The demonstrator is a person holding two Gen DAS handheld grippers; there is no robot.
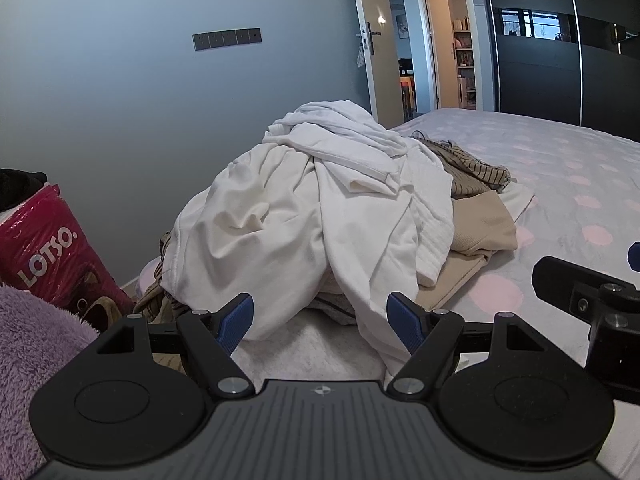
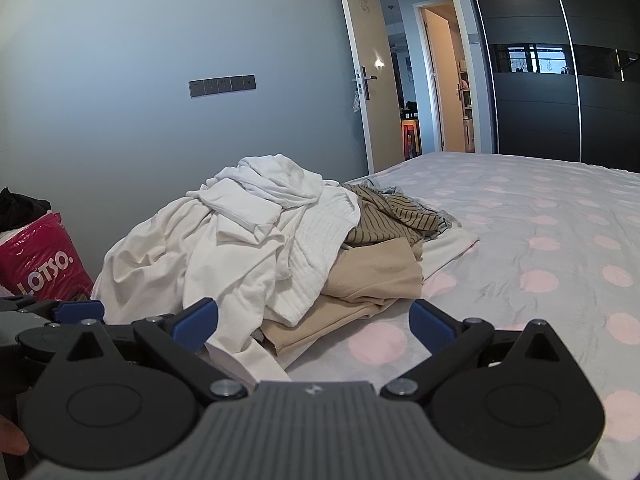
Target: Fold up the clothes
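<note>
A heap of clothes lies on the bed's left side. On top are crumpled white garments (image 1: 312,208) (image 2: 248,240), behind them a brown striped piece (image 1: 472,168) (image 2: 392,212), and under them a beige garment (image 1: 480,228) (image 2: 372,276). My left gripper (image 1: 322,320) is open just in front of the heap; the lower edge of the white cloth hangs between its blue pads (image 1: 240,318), not pinched. To its right, my right gripper (image 2: 314,322) is open low over the bed, with the beige garment's edge and a white sleeve ahead of its wide-spread fingers.
The bed (image 2: 520,240) has a grey sheet with pink dots, bare to the right. A red LOTSO bag (image 1: 48,248) and a purple fluffy blanket (image 1: 28,340) sit at the left. A grey wall, an open door (image 1: 376,60) and a dark wardrobe (image 1: 560,72) stand behind.
</note>
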